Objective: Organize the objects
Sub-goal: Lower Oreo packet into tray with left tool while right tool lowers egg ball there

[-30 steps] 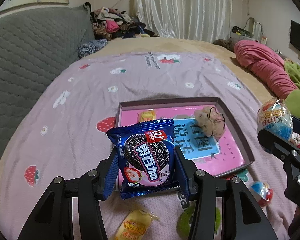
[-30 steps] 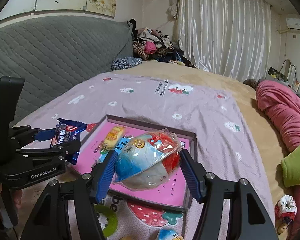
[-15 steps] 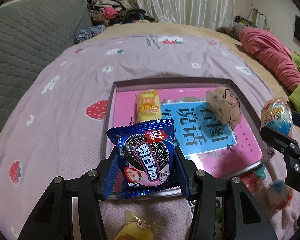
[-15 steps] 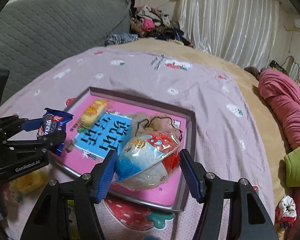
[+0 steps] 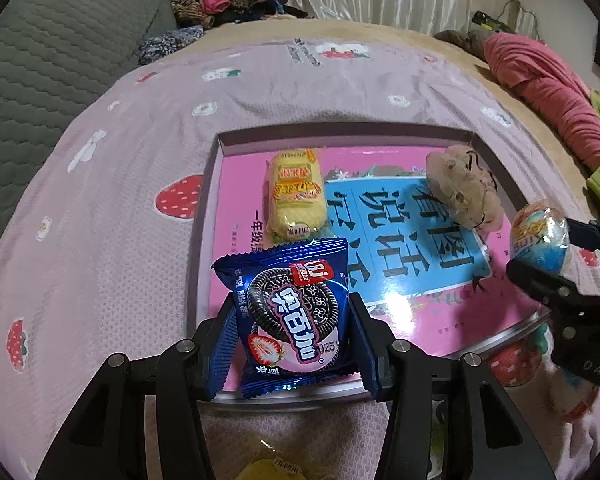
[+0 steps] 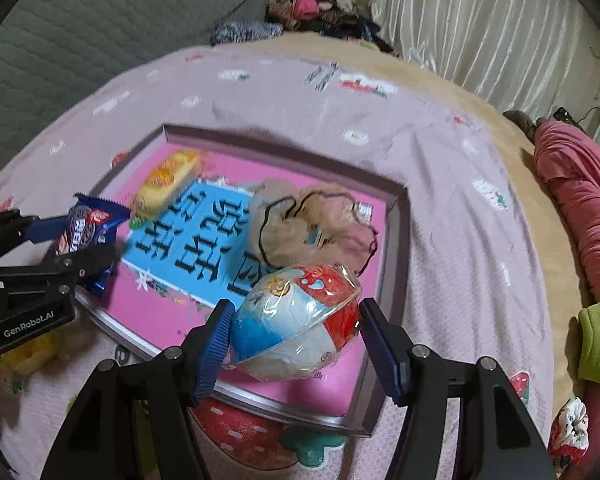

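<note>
Cookie packet: clamped between left gripper pads, over near edge of pink tray. Tray contents: one yellow snack pack, one beige pouch.

Right wrist view: wrapped toy egg pinched in right gripper, above tray's near-right corner; pouch just beyond.

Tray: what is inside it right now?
Inside the tray lie a pink book, a yellow snack pack and a beige fabric bundle, both on the book. The tray floor under the book is hidden.
</note>
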Demonstrator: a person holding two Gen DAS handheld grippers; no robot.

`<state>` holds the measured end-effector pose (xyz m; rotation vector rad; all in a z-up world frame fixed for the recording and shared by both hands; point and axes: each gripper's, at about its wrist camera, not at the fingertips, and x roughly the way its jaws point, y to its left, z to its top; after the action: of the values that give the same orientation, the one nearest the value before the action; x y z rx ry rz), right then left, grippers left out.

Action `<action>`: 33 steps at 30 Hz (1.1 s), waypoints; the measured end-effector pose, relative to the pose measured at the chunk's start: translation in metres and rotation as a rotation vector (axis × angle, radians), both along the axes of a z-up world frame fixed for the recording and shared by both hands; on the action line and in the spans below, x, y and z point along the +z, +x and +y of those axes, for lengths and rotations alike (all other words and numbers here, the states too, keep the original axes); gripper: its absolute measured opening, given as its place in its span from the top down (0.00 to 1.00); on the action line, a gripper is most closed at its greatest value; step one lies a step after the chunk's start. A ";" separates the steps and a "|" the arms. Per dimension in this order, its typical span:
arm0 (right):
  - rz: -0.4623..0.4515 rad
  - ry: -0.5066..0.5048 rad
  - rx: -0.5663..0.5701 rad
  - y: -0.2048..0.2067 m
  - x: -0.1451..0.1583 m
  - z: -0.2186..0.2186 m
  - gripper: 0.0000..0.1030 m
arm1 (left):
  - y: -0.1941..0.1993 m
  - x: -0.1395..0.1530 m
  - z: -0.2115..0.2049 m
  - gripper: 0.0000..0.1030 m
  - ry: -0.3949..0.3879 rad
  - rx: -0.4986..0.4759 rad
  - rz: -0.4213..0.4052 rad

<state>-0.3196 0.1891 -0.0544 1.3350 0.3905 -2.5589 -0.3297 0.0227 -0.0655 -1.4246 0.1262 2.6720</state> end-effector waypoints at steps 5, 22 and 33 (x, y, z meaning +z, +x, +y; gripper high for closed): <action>-0.049 0.048 0.009 -0.008 -0.012 -0.005 0.38 | -0.005 -0.010 0.002 0.48 -0.008 0.000 -0.030; -0.109 0.087 -0.003 -0.026 -0.026 -0.007 0.37 | -0.017 -0.023 0.006 0.46 -0.034 0.014 -0.062; -0.134 0.040 -0.030 -0.024 -0.021 0.000 0.37 | -0.012 -0.013 0.002 0.30 -0.056 0.034 -0.050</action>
<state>-0.3440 0.1892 -0.0757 1.5274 0.4010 -2.4794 -0.3420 0.0249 -0.0787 -1.5223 0.1756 2.6775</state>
